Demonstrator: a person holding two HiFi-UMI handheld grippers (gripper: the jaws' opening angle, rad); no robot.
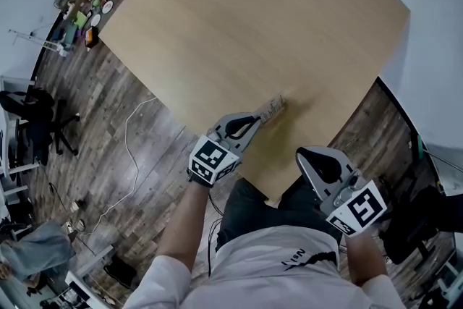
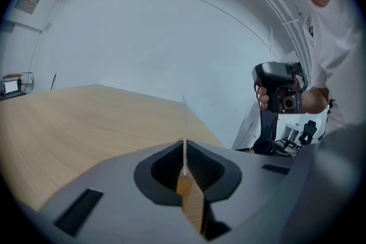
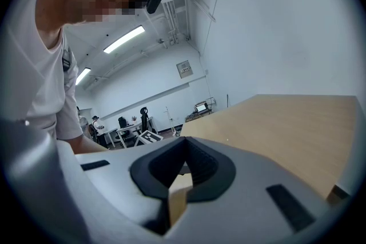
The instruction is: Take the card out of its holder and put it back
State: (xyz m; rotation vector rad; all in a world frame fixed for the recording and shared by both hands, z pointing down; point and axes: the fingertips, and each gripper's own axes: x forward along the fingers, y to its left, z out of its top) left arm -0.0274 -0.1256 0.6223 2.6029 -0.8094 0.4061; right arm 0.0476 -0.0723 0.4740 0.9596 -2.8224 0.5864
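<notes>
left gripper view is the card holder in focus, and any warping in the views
Left gripper view: the card holder, edge-on, is fairly sharp; the left gripper body near the lens is blurred. Head view: the table edges bow from the wide lens.

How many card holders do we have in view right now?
1. The card holder is clamped in the left hand-held gripper, over the table on the person's side. The right hand-held gripper holds none.

The grey right tool [image 3: 183, 167] has its jaws pressed together, empty, above the pale wooden counter [image 3: 297, 123].
</notes>
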